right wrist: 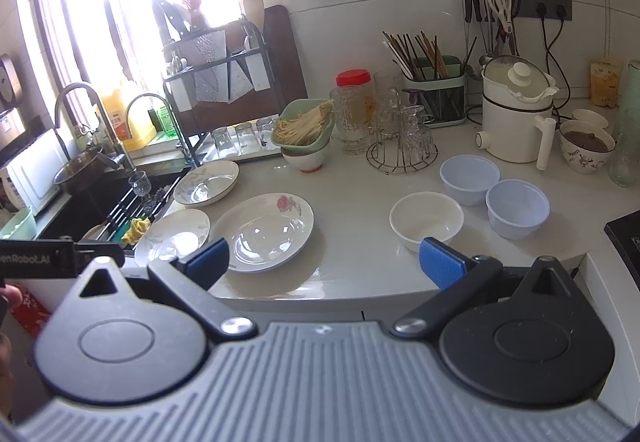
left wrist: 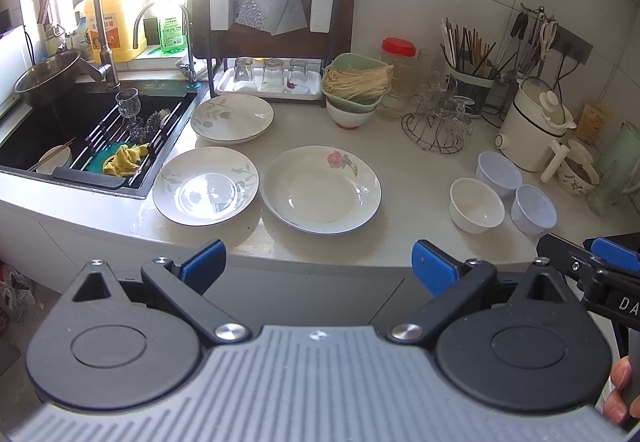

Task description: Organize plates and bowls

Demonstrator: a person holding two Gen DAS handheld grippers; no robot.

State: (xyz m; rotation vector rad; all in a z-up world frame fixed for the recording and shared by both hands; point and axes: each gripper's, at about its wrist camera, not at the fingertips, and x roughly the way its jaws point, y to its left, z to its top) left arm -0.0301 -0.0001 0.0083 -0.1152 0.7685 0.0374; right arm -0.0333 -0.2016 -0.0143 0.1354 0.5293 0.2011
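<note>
**Crockery spread wide, nothing gripped yet**

Plates and bowls are laid out singly on the pale stone worktop [left wrist: 400, 201]. Both the left gripper [left wrist: 318, 268] and the right gripper [right wrist: 324, 262] are held short of the front edge, jaws spread and empty. Three shallow plates are seen by the black sink [left wrist: 60, 137]: the rose-patterned white plate [left wrist: 320, 189], the grey-leaf plate [left wrist: 205, 185] just beside it, and a deeper leaf-patterned plate [left wrist: 232, 117] behind. Further right, a white ceramic bowl [right wrist: 426, 219] is grouped with two pale blue plastic bowls [right wrist: 516, 207]. Trouble is likely at the rims: glazed, thin, easily slipped from a shallow pinch. A plate dragged carelessly could be tipped into the sink, and the wire rack of upturned glasses [right wrist: 402, 145] could be clipped when the bowls are reached for.
</note>
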